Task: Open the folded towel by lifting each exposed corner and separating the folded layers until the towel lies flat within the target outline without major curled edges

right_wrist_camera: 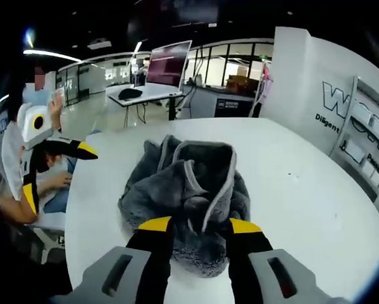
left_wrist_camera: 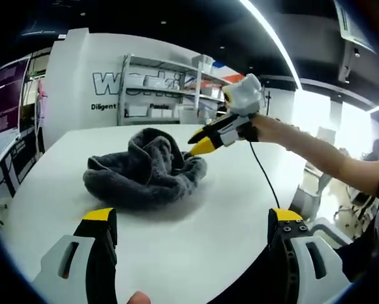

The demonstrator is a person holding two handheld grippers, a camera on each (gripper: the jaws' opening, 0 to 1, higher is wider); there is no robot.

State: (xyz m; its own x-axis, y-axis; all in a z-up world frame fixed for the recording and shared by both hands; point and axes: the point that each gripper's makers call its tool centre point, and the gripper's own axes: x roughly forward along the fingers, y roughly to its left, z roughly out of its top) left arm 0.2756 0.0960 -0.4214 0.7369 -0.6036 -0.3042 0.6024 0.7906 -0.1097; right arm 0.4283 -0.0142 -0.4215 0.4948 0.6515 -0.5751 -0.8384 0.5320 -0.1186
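The towel (right_wrist_camera: 186, 202) is seen bunched in a heap on the tabletop (right_wrist_camera: 290, 190) — nothing flattened yet — with the right gripper (right_wrist_camera: 198, 227) parted over its near edge, the left gripper (left_wrist_camera: 192, 221) wide apart, empty

Open-plan office/lab: desks (right_wrist_camera: 145, 94), wall shelving (left_wrist_camera: 164, 88), monitor (right_wrist_camera: 167, 63)

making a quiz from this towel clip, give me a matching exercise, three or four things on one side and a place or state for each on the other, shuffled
Things:
1. towel
2. left gripper
3. right gripper
4. shelf

Place or state:
a. against the far wall
b. jaws wide apart over bare table
c. crumpled in a heap on the table
d. jaws at the towel's near edge

Pairs: 1-c, 2-b, 3-d, 4-a
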